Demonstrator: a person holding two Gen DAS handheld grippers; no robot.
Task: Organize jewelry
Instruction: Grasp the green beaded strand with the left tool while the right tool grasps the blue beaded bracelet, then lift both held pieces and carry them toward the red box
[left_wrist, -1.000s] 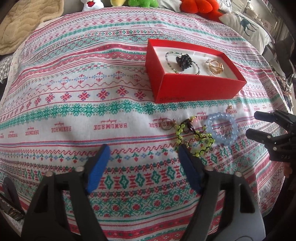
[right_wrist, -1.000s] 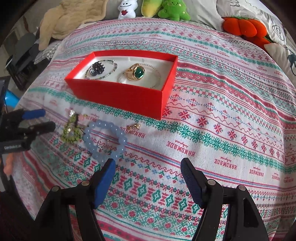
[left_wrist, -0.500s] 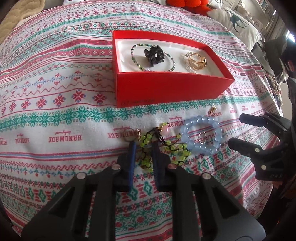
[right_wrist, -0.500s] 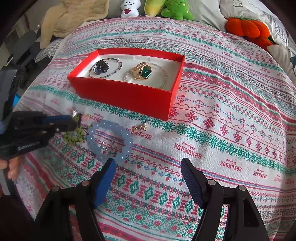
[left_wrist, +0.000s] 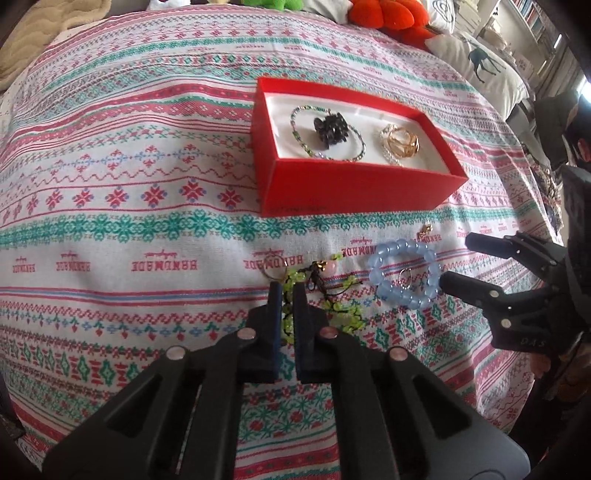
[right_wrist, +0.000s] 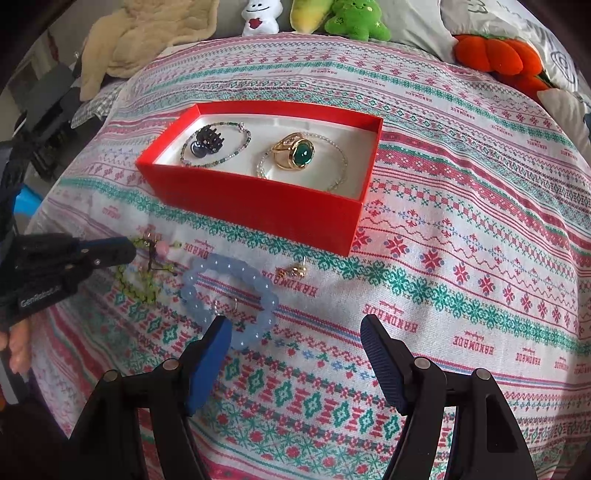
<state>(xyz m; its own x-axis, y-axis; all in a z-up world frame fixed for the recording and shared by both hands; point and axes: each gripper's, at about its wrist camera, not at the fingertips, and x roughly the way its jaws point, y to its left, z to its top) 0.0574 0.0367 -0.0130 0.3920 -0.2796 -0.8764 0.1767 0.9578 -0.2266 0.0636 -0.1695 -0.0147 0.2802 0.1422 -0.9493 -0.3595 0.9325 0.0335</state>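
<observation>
An open red cardboard box sits on the patterned woven cloth, holding a gold ring with a green stone right of a dark hair claw. Before it lie a pale blue bead bracelet, a small gold earring to its right and a green beaded cord bracelet to its left.

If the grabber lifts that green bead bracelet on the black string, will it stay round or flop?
The green bead bracelet on black string will probably flop and dangle: it already lies crumpled. The left gripper pinches only one part, so loose loops may swing. It looks light.
</observation>
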